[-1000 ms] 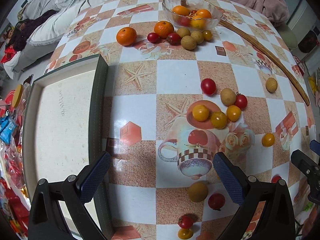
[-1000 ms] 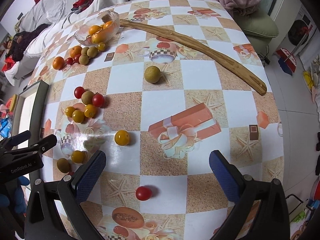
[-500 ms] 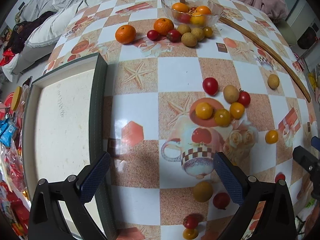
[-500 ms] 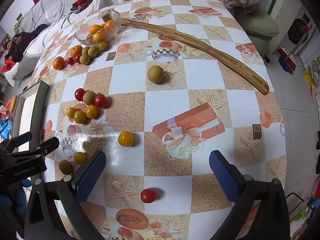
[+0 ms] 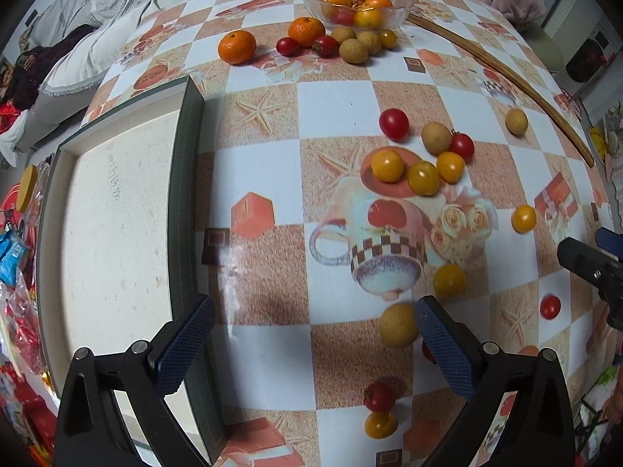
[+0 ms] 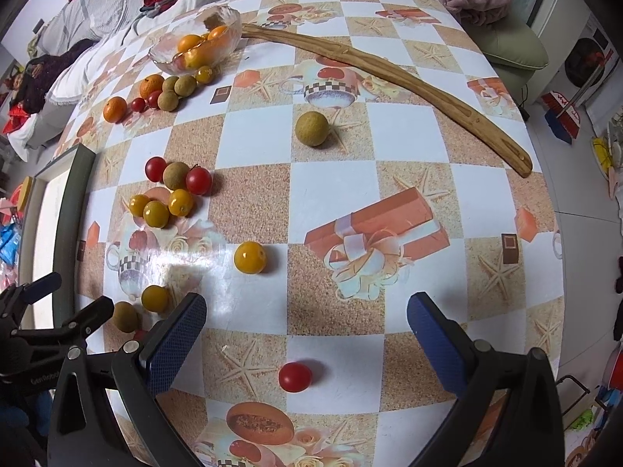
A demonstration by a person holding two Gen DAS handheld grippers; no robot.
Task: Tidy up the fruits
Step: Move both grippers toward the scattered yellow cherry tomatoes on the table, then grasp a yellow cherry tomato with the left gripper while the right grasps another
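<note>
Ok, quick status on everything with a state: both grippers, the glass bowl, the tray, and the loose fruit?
left gripper: open, empty, above the table
right gripper: open, empty, red cherry tomato lying between its fingers
glass bowl: upright, partly filled with fruit
tray: empty
tan longan: loose on the table, beside the left gripper's right finger

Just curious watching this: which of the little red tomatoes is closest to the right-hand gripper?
The lone red tomato between the open fingers of the right gripper. The other red ones sit farther off, beside other fruit.
</note>
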